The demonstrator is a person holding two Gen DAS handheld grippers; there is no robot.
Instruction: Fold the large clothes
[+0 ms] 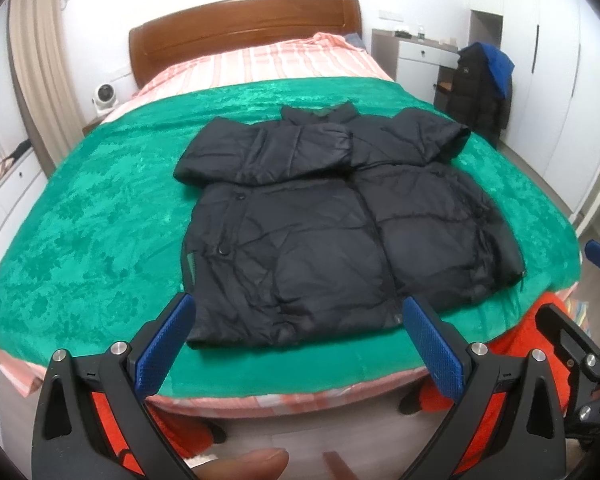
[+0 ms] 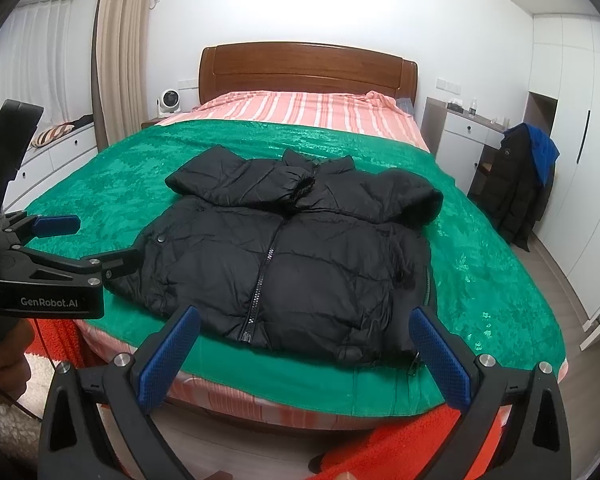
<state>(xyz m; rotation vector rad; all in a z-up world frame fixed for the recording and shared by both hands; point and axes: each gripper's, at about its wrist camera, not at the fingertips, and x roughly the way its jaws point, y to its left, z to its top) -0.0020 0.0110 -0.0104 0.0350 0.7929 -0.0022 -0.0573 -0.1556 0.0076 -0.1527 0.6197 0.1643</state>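
left wrist view shows me the black puffer jacket lying flat on the green blanket over the bed, both sleeves folded across its chest. my left tool and right tool both hang wide apart, empty, just short of the hem.

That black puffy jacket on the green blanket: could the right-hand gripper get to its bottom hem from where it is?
Probably yes. The right gripper is open, its fingers empty, and the black puffy jacket has its hem toward it with nothing between.
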